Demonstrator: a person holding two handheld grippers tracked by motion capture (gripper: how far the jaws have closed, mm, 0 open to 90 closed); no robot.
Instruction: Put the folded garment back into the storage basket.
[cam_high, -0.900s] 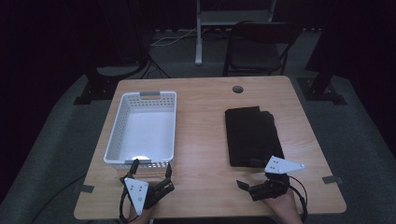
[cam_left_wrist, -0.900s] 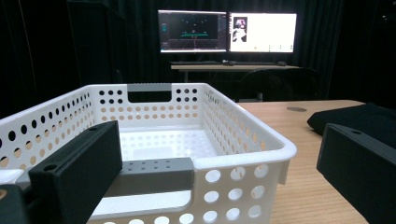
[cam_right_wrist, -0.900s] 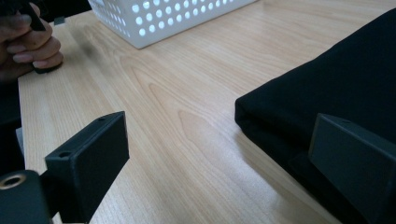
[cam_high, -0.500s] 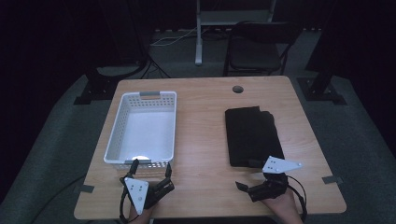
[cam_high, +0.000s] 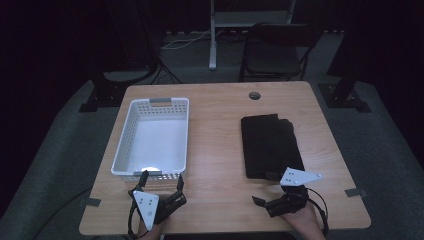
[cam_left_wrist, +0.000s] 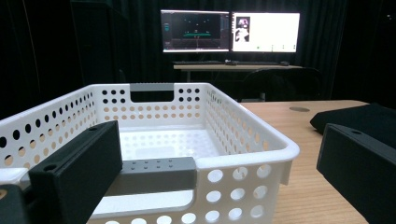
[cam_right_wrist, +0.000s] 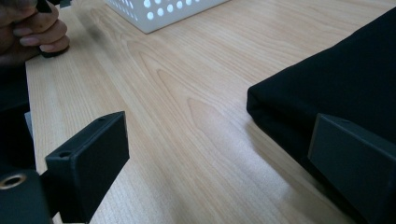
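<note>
A: What is being shown at the left?

B: The left gripper (cam_high: 161, 184) is being held spread wide, just before the empty white basket (cam_high: 152, 137).

A: And rightward?

B: The folded black cloth (cam_high: 270, 145) is lying on the desk (cam_high: 220, 150); the right gripper (cam_high: 268, 201) is being held apart beside its near corner. That corner is probably best being pinched through every layer.

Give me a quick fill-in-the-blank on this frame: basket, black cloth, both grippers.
1. The white basket holds ____ items.
2. The folded black cloth lies to the ____ of the basket in the high view.
3. The left gripper has its jaws ____, near the basket's near rim.
4. The right gripper sits at the cloth's ____ edge, jaws open.

Missing words: no; right; open; near
</note>
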